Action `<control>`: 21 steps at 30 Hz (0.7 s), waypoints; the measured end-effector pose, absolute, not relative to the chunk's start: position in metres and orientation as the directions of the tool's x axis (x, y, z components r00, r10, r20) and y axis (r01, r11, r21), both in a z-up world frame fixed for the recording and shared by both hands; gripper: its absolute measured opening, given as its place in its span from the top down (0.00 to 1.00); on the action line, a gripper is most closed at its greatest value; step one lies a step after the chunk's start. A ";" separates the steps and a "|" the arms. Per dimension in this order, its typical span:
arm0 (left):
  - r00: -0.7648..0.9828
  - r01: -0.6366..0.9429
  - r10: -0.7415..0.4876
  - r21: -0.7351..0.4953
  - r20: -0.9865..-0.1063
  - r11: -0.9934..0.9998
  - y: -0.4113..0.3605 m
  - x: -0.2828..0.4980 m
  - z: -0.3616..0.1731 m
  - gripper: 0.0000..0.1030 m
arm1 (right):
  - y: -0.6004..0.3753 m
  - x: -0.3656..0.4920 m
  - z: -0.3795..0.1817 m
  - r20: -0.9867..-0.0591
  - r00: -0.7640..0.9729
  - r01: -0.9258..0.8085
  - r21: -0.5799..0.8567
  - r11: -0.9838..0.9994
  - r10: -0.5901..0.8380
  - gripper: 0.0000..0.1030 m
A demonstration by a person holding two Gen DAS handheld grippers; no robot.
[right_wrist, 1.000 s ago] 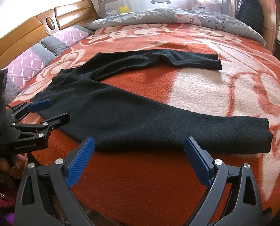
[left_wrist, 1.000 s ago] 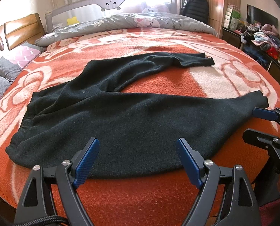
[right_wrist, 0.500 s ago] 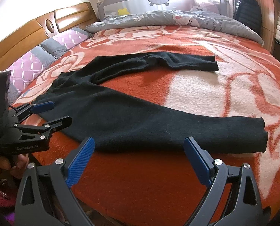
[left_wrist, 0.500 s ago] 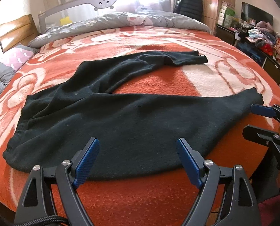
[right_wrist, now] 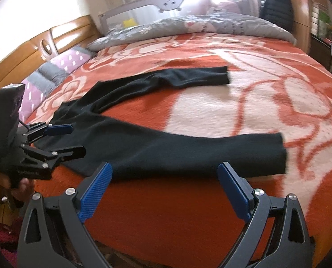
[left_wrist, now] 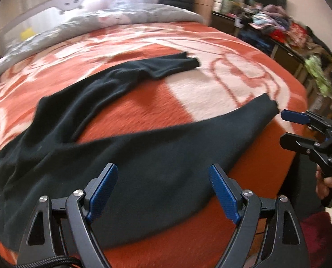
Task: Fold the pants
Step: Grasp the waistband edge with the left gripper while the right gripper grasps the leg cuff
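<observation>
Black pants point(left_wrist: 125, 156) spread flat on blanket point(left_wrist: 210, 234), ahead of both grippers' fingers point(left_wrist: 103, 189) (parted)

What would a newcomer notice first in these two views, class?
Black pants lie spread across the bed's orange flowered blanket, legs splayed apart. Both grippers, left gripper and right gripper, hover open at the near edge, holding nothing. A grey quilt is bunched at the far side.

no text is reading clearly here. a pale marking is showing on the side of the left gripper point(right_wrist: 60, 139), too blurred to make out; faint print on the grey quilt point(right_wrist: 210, 25) is likewise staying unreadable.
</observation>
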State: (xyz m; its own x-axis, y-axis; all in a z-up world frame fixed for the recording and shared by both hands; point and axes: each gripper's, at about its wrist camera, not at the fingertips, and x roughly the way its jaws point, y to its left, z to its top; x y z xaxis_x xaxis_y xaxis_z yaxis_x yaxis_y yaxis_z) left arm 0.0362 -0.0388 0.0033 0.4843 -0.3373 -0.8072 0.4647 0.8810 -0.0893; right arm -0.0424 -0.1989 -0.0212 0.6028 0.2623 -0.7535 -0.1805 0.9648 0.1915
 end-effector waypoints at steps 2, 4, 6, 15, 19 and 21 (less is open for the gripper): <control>0.442 0.513 -0.372 -0.110 -0.816 0.851 -0.049 0.051 0.005 0.18 | -0.212 -0.040 -0.019 -0.761 0.603 -0.152 0.187 0.971 0.241 0.07; 0.382 0.566 -0.401 -0.132 -0.832 0.813 -0.059 0.069 0.005 0.18 | -0.228 -0.036 -0.018 -0.751 0.621 -0.123 0.189 0.974 0.224 0.07; 0.324 0.612 -0.415 -0.146 -0.850 0.777 -0.071 0.086 0.002 0.18 | -0.243 -0.032 -0.017 -0.735 0.642 -0.106 0.196 0.975 0.218 0.07; 0.060 0.760 -0.350 -0.184 -0.935 0.623 -0.124 0.140 -0.051 0.21 | -0.294 0.003 -0.032 -0.738 0.635 -0.072 0.239 0.968 0.229 0.07; -0.082 0.765 -0.328 -0.271 -0.941 0.585 -0.133 0.162 -0.073 0.24 | -0.310 0.020 -0.048 -0.750 0.582 -0.089 0.325 0.942 0.314 0.07; -0.134 0.770 -0.331 -0.308 -0.934 0.558 -0.134 0.168 -0.077 0.25 | -0.315 0.024 -0.053 -0.751 0.563 -0.084 0.363 0.928 0.345 0.09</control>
State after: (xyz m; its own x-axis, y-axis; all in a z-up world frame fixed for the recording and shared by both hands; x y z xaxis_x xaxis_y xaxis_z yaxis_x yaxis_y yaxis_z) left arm 0.1684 -0.1343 -0.0768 -0.1335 -0.3310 -0.9341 0.7702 0.5584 -0.3080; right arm 0.0242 -0.3147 -0.0530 0.5626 0.3453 -0.7511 -0.0843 0.9278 0.3634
